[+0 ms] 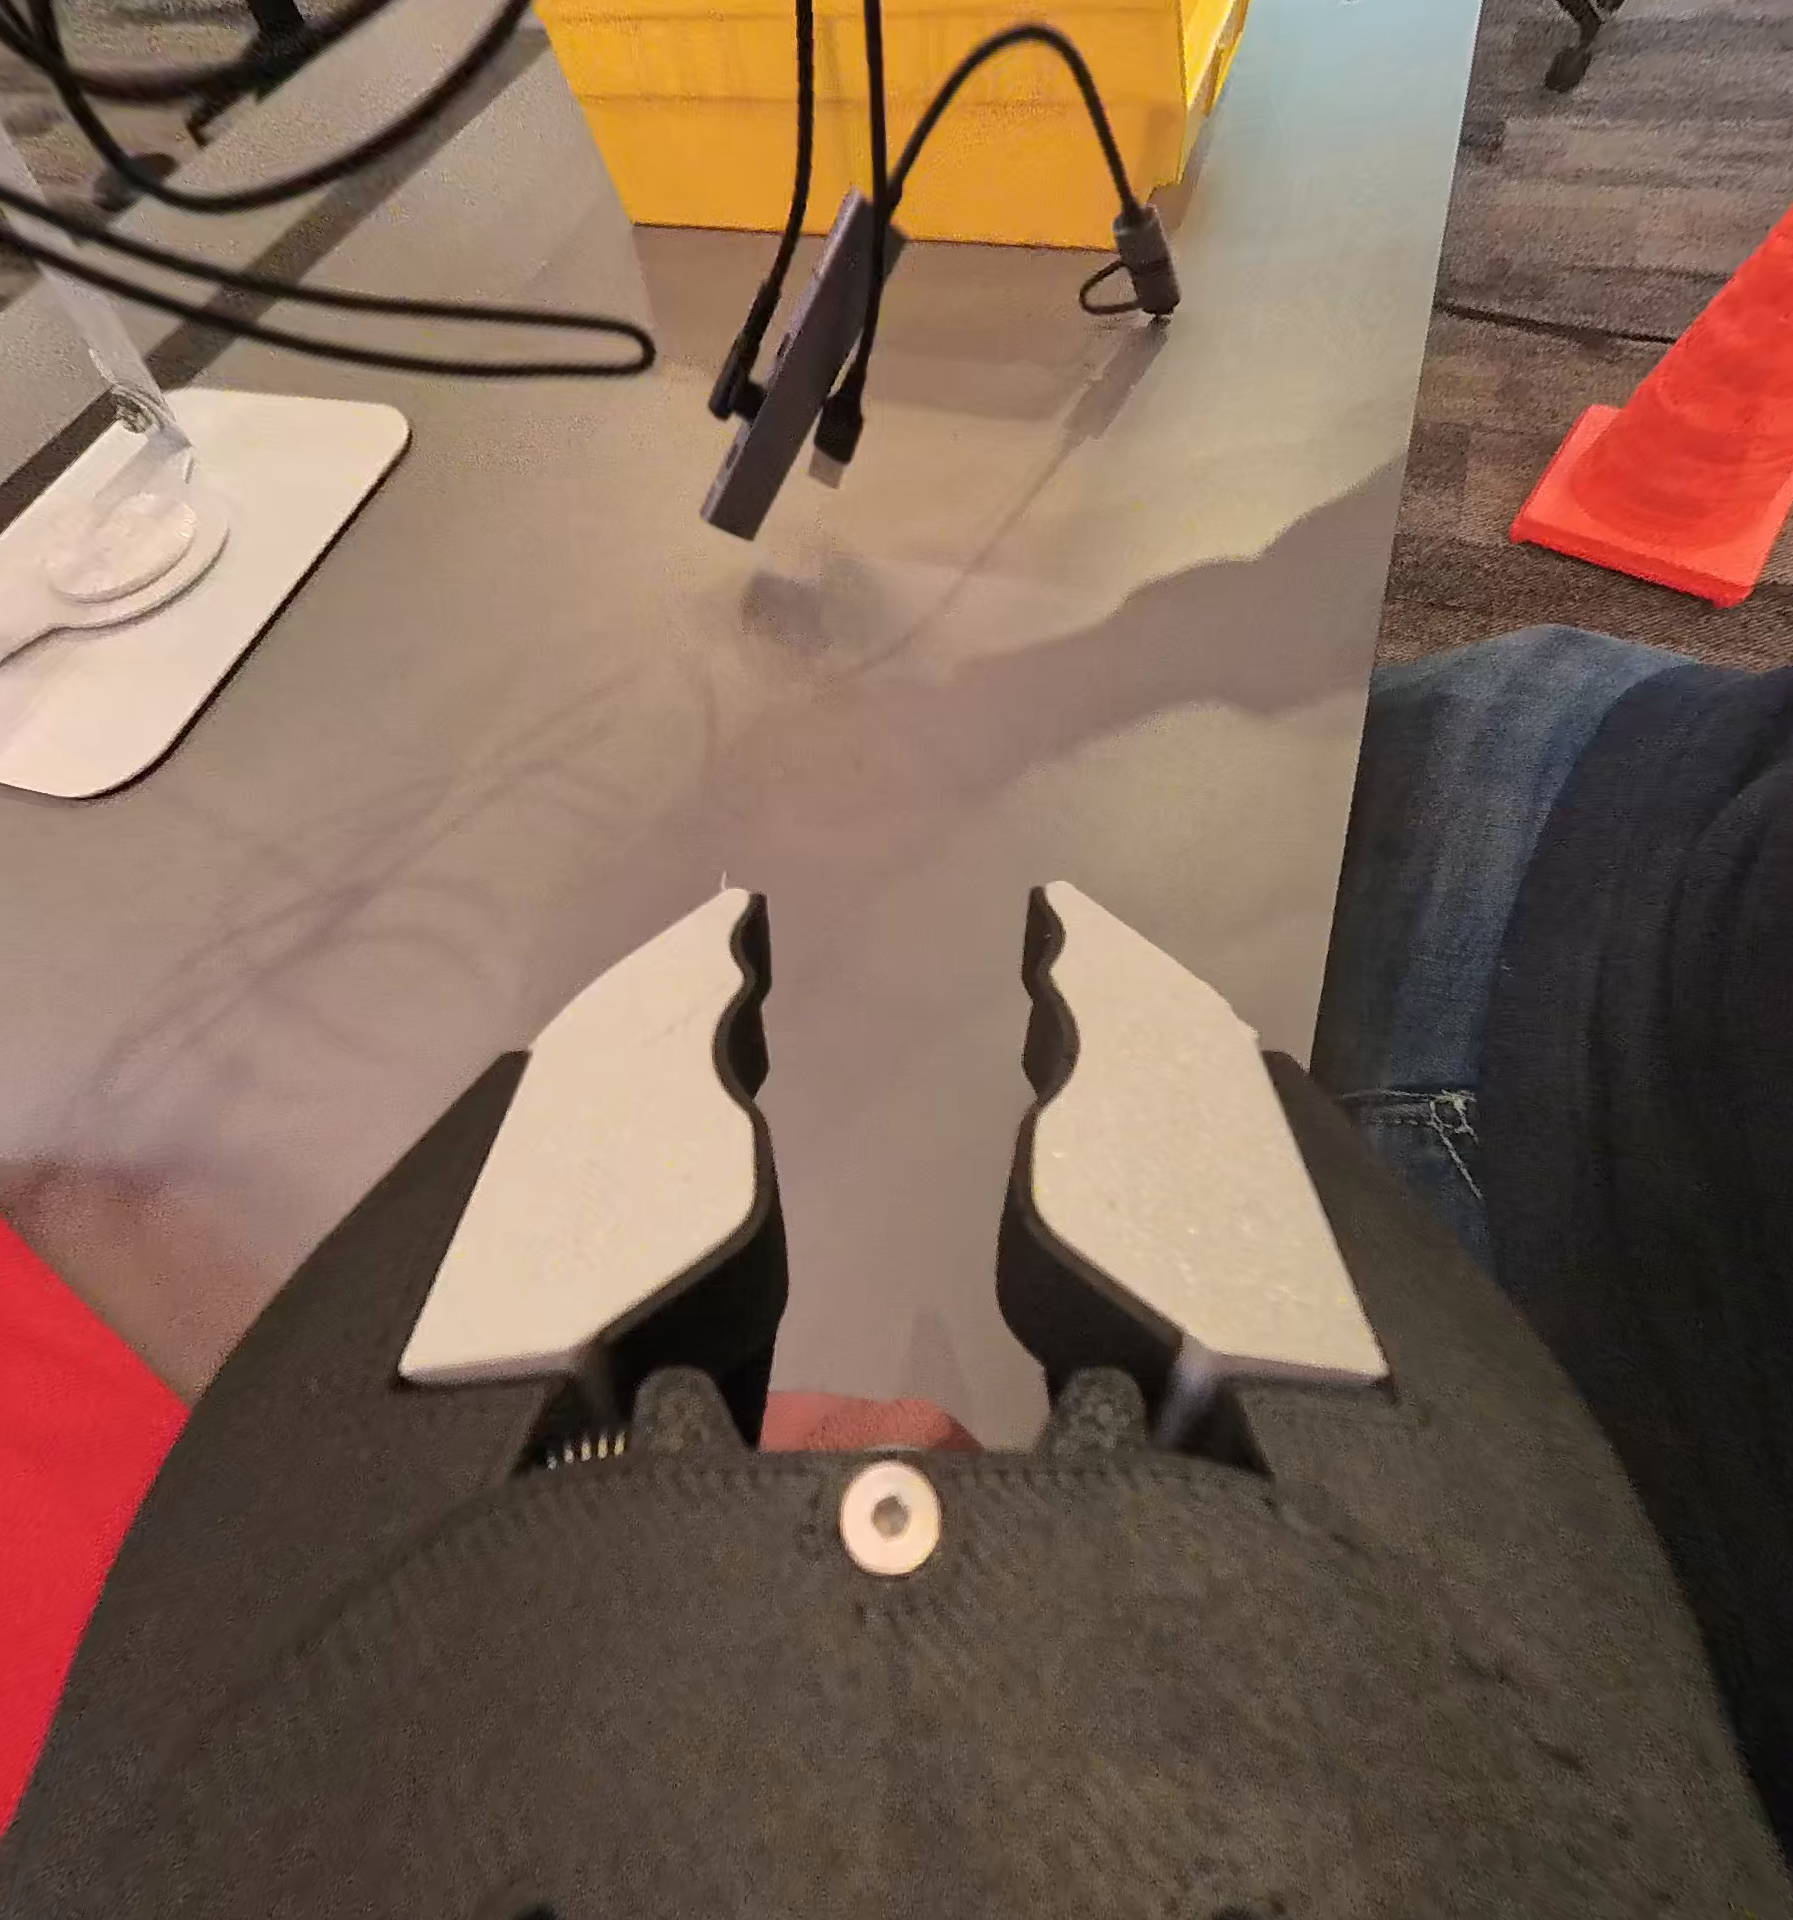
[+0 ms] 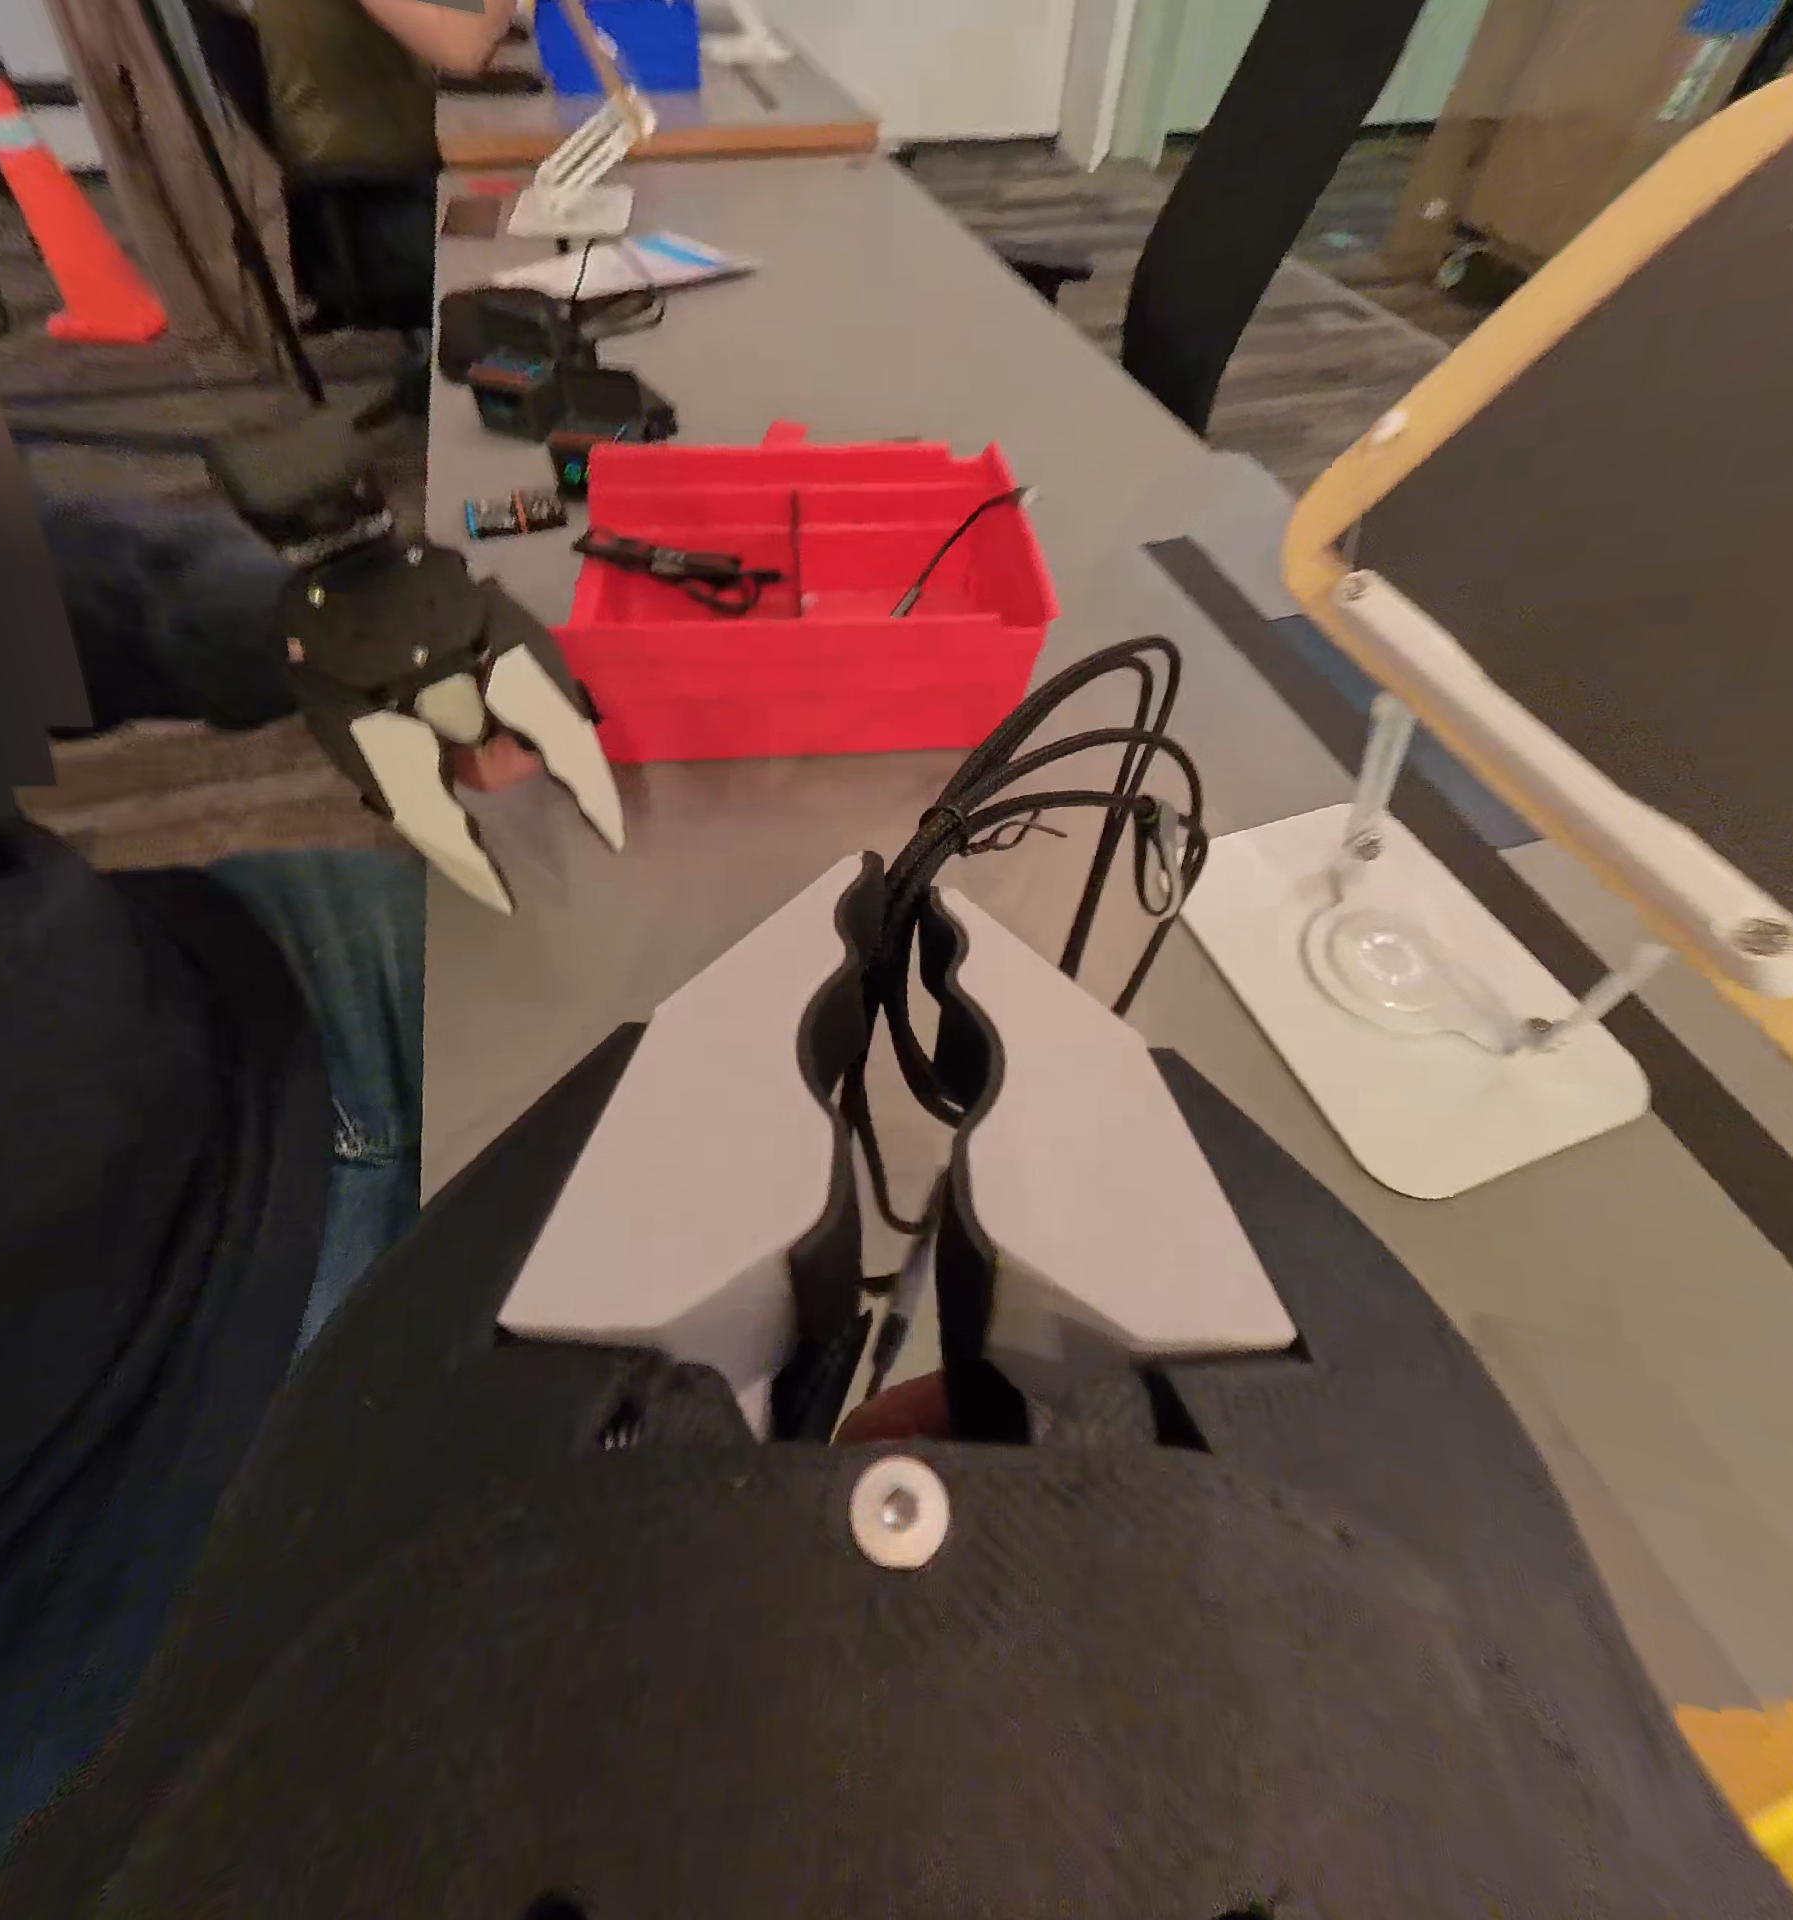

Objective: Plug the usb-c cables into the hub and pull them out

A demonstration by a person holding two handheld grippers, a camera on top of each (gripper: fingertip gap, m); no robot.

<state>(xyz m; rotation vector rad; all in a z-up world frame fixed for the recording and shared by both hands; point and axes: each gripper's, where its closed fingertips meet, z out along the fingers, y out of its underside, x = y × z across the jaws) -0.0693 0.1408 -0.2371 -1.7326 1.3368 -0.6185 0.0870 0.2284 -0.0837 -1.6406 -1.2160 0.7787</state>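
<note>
Two grippers with smooth grey wavy-edged fingers: left gripper (image 1: 894,914) parted wide, holding nothing; right gripper (image 2: 897,883) pinched on braided black cables (image 2: 1079,758). Slim grey hub (image 1: 788,384) dangles above glossy table (image 1: 456,883), far centre. Red ribbed box (image 2: 819,675) holds black cords.

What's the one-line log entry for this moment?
left gripper open, empty | right gripper shut on cables | hub dangling above table

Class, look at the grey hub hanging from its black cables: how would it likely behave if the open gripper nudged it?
The hub hangs above the table, so it would probably swing. Its cables loop loosely: likely floppy, little resistance. The left gripper may need the right gripper steadying it.
</note>
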